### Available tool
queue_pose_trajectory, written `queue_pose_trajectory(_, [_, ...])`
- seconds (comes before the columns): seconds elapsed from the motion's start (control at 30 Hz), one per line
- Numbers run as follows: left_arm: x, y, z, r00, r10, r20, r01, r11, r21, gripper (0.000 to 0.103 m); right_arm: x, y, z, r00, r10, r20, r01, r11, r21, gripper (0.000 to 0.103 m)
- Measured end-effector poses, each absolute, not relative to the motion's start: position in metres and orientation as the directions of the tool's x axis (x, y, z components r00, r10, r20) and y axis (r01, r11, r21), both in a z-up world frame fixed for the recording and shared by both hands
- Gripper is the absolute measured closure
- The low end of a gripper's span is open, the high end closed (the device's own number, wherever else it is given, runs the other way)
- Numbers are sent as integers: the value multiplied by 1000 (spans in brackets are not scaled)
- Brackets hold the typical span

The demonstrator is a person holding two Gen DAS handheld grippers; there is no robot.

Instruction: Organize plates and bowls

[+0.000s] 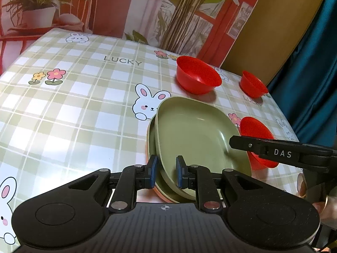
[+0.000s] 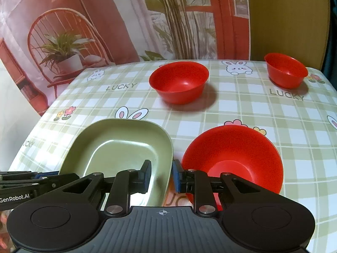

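A green plate (image 1: 193,130) (image 2: 118,147) lies tilted and offset on a second green plate (image 1: 151,139), with an orange plate rim (image 1: 162,198) showing underneath. My left gripper (image 1: 166,172) is shut on the top plate's near rim. My right gripper (image 2: 161,175) straddles the same plate's right rim, one pad inside and one outside, with a slight gap on the inner side. A right gripper finger (image 1: 263,150) crosses over the plate's right side. Three red bowls stand upright: one beside the plates (image 1: 257,130) (image 2: 231,158), one mid-table (image 1: 198,78) (image 2: 179,82), one far right (image 1: 252,84) (image 2: 285,69).
The table wears a green checked cloth (image 1: 73,105) with rabbits and flowers. A printed backdrop hangs behind it, and a blue curtain (image 1: 316,73) runs along the table's right edge. A person's hand (image 1: 324,206) holds the right gripper. The left gripper's fingers (image 2: 31,181) show at the left.
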State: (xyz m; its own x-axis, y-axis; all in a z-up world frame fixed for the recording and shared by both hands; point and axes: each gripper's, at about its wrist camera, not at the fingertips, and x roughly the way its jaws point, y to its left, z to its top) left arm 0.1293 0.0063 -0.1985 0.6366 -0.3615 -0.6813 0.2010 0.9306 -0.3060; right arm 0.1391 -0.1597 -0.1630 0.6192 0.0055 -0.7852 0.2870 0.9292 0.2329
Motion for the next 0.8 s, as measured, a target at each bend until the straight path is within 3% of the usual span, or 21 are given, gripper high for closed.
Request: queue_pose_trajectory(0.8, [133, 28, -206, 655, -366, -662, 129, 916, -379, 82, 138, -160, -167, 614, 10, -790, 289, 928, 236, 83])
